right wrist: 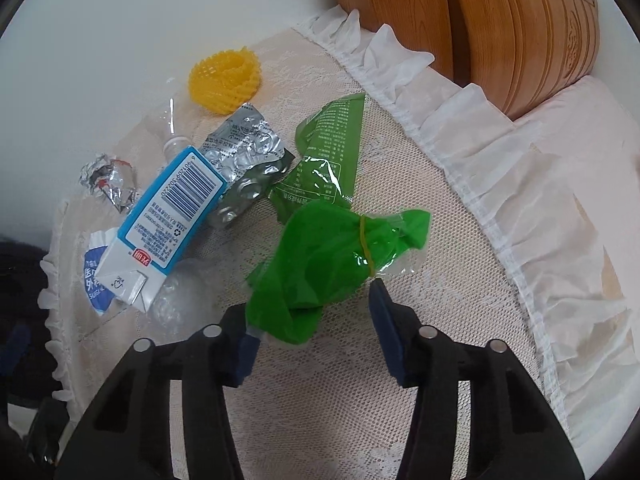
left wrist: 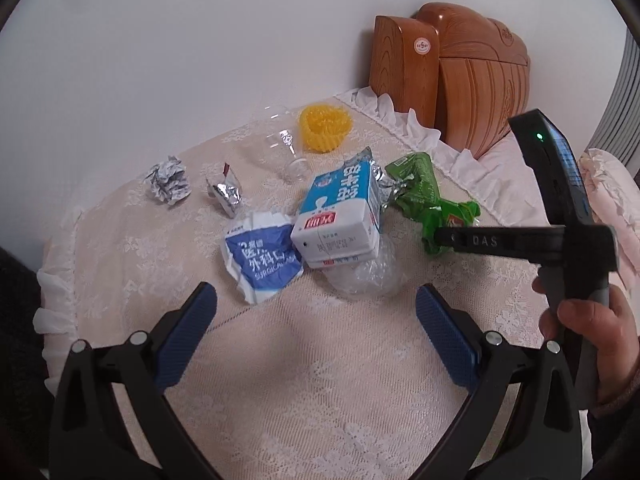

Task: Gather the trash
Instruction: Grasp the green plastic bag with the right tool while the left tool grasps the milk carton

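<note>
Green crumpled plastic bag (right wrist: 320, 264), banded with a yellow rubber band, lies near the lace-covered table's (right wrist: 440, 264) frilled edge: light, soft, slippery, so pinch its bunched middle. Your right gripper (right wrist: 312, 320) straddles it; whether the pads bite yet, I cannot tell. Left gripper (left wrist: 316, 312) hangs open, empty.

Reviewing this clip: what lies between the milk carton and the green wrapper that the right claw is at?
A crumpled silver blister pack lies between the milk carton and the green wrapper, its near end tucked against the carton. This shows best in the right wrist view.

"SURGICAL" on blue wrapper (left wrist: 262, 258)
</note>
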Demonstrator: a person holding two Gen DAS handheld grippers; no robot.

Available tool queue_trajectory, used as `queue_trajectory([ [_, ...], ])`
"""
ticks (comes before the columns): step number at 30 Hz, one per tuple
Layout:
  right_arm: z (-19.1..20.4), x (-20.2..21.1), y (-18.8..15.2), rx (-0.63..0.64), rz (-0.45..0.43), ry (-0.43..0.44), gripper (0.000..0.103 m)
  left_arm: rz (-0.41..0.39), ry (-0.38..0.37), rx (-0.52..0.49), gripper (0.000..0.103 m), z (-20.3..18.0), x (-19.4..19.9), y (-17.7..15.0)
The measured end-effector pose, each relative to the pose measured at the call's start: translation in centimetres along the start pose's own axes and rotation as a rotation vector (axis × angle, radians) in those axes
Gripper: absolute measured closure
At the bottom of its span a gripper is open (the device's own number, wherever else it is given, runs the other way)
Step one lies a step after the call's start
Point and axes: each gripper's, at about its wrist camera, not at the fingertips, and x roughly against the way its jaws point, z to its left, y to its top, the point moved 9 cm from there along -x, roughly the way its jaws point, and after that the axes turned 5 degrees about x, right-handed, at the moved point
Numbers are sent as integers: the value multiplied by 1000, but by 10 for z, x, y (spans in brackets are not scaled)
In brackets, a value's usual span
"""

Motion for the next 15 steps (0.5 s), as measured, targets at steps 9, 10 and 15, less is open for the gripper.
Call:
queue_trajectory([
  [9, -11, 24, -5, -30, -46, 33, 62, 164, -85, 3, 8, -18, -79, 57],
  [10, -12, 27, -7, -29, -49, 35, 62, 199, -93, 16, 8, -19, -90, 58],
  [15, -17, 38, -19, -36, -57, 44, 62, 341, -60, 0, 8, -21, -135, 50],
])
